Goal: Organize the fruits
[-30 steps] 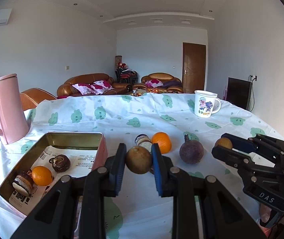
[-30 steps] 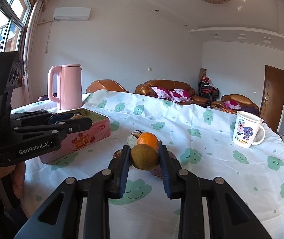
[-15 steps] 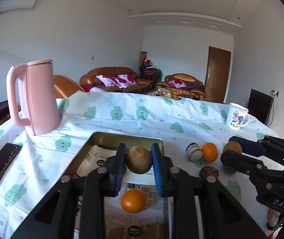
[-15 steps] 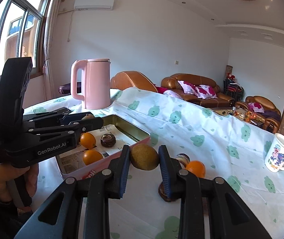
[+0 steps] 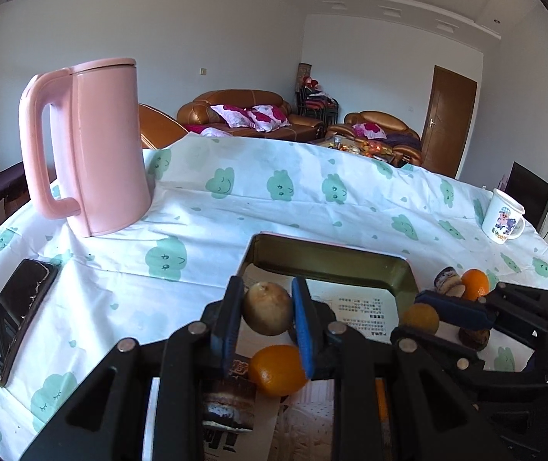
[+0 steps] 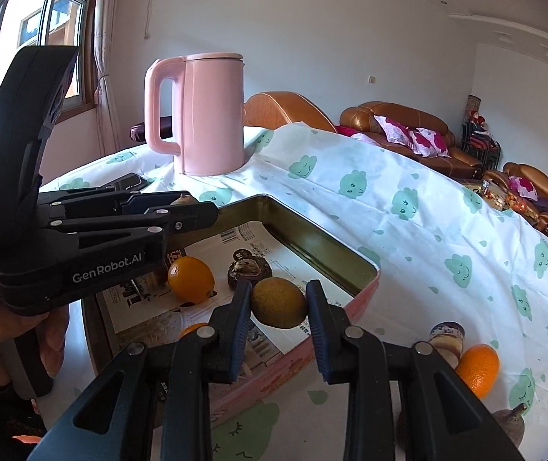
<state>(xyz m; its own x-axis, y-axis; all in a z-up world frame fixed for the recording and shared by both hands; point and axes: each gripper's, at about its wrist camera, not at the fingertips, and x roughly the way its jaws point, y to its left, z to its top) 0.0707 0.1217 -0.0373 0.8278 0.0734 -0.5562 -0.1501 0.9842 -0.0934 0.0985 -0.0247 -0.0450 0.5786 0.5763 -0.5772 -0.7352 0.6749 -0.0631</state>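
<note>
Left gripper: blue pads clamped on 1 pale brown kiwi, held in the air above the tin tray.
Right gripper: blue pads clamped on 1 greenish-brown kiwi, held over the tray's near-right rim.
Left gripper, seen from the right wrist: points across the tray from the left; a bare hand grips its handle.
Right gripper, seen from the left wrist: at the tray's right side, pads pressed on its fruit.
Tin tray: 1, rectangular, pink outer wall, gold inner wall, lined with printed paper.
Oranges in tray: 2 visible in the right wrist view; 1 whole beside the dark fruit, 1 mostly hidden behind the right gripper's finger.
Dark round fruit in tray: 1, just right of the whole orange.
Orange on cloth: 1, outside the tray, to its right.
Small round painted object: 1, touching the loose orange; kind cannot be told.
Dark purple fruit on cloth: 1, stemmed, near the bottom right edge.
Pink kettle: 1, upright, beyond the tray on the left.
Phone: 1, dark screen, flat on the cloth left of the tray.
Mug: 1, white with a cartoon print, far right of the table.
Tablecloth: 1, white with green cloud faces.
</note>
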